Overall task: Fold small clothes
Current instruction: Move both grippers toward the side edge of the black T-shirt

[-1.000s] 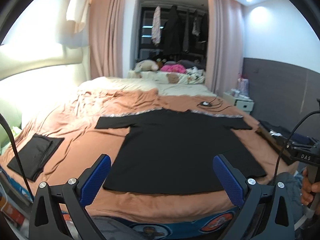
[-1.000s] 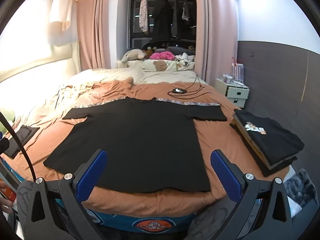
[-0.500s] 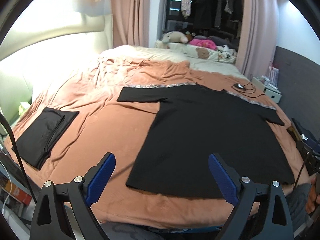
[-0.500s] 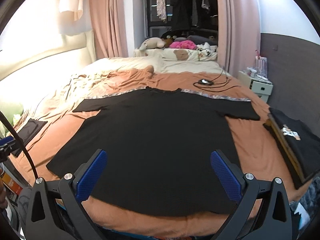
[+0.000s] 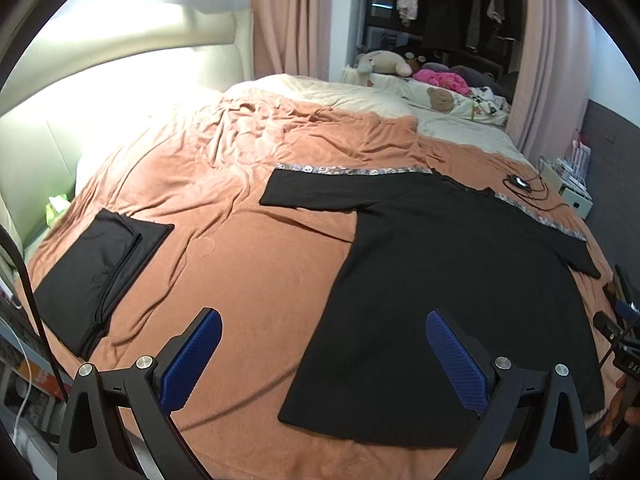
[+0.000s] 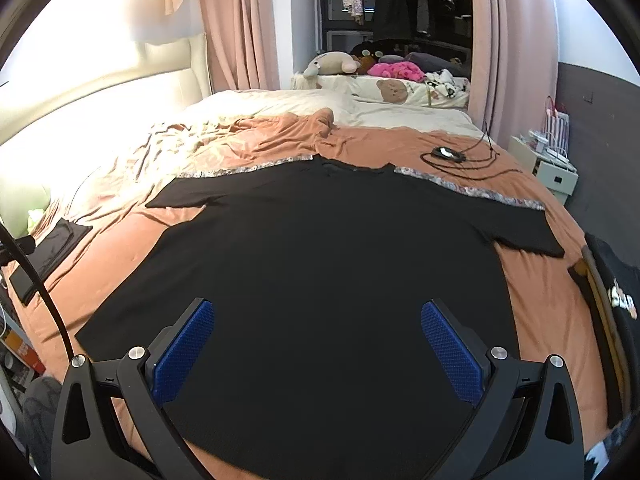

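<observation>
Two sets of tongs, both gaping wide with nothing between the blue pads, and one black T-shirt [image 6: 320,272] spread flat on the orange bedspread [image 5: 248,264] in front of me. My left gripper [image 5: 323,356] has just flexed its jaws back out to full width, empty. From there, the folded black garment [image 5: 92,268] sits well off to its left; the shirt's near hem corner lies just ahead, between the pads and toward the right one, the left sleeve [image 5: 308,196] far beyond.

My right gripper [image 6: 318,344] hangs over the shirt's lower middle, hem running under both fingers, sleeves stretching away on either side. The stack of finished shirts [image 6: 616,304] waits at its far right.

My read: this is the approach for the first fold. To do it cleanly I'd pinch hem and shoulder on one side together, catching both fabric layers, lift low, and carry the edge over evenly so nothing bunches.
</observation>
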Demonstrator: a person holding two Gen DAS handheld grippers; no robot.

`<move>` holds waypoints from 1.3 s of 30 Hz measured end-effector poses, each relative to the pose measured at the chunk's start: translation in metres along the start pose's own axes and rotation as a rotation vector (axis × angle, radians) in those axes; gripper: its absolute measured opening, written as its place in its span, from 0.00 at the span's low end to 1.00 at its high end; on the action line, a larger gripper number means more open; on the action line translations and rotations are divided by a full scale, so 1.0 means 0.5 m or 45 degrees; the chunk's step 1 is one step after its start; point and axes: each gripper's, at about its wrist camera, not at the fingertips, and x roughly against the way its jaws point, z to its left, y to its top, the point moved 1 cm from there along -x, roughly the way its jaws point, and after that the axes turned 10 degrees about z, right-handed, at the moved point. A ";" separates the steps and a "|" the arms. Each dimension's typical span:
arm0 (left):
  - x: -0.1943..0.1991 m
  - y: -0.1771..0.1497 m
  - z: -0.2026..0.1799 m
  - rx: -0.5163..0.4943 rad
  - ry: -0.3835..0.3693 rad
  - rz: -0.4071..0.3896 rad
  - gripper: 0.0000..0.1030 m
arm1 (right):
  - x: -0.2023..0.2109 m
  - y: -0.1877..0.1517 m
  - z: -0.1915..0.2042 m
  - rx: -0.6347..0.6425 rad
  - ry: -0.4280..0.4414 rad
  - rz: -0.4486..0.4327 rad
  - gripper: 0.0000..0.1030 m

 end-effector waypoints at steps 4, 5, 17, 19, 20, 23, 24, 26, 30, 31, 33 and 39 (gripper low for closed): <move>-0.022 0.025 0.019 0.049 0.008 0.002 1.00 | -0.028 0.022 0.005 0.033 0.000 0.020 1.00; -0.029 0.030 0.021 0.046 0.015 0.003 1.00 | -0.040 0.029 0.006 0.048 0.008 0.030 1.00; -0.143 0.103 0.046 0.015 -0.009 0.045 1.00 | -0.177 0.130 0.026 0.068 0.005 0.076 1.00; -0.159 0.114 0.056 0.035 -0.019 0.053 1.00 | -0.199 0.142 0.026 0.071 0.016 0.087 1.00; -0.170 0.122 0.063 0.047 -0.026 0.059 0.99 | -0.211 0.150 0.029 0.068 0.024 0.091 1.00; -0.201 0.145 0.082 0.068 -0.045 0.067 0.99 | -0.243 0.168 0.024 0.055 0.034 0.106 1.00; -0.209 0.151 0.086 0.074 -0.048 0.069 0.98 | -0.256 0.176 0.027 0.050 0.039 0.111 1.00; -0.231 0.169 0.102 0.089 -0.073 0.076 0.94 | -0.276 0.190 0.030 0.045 0.051 0.117 1.00; -0.278 0.207 0.133 0.140 -0.118 0.102 0.85 | -0.312 0.220 0.031 0.043 0.070 0.123 1.00; -0.294 0.219 0.145 0.165 -0.145 0.111 0.83 | -0.322 0.229 0.035 0.041 0.078 0.122 1.00; -0.322 0.237 0.163 0.199 -0.164 0.135 0.75 | -0.347 0.250 0.041 0.039 0.088 0.132 0.99; -0.402 0.297 0.215 0.282 -0.192 0.184 0.64 | -0.425 0.302 0.062 0.031 0.144 0.184 0.78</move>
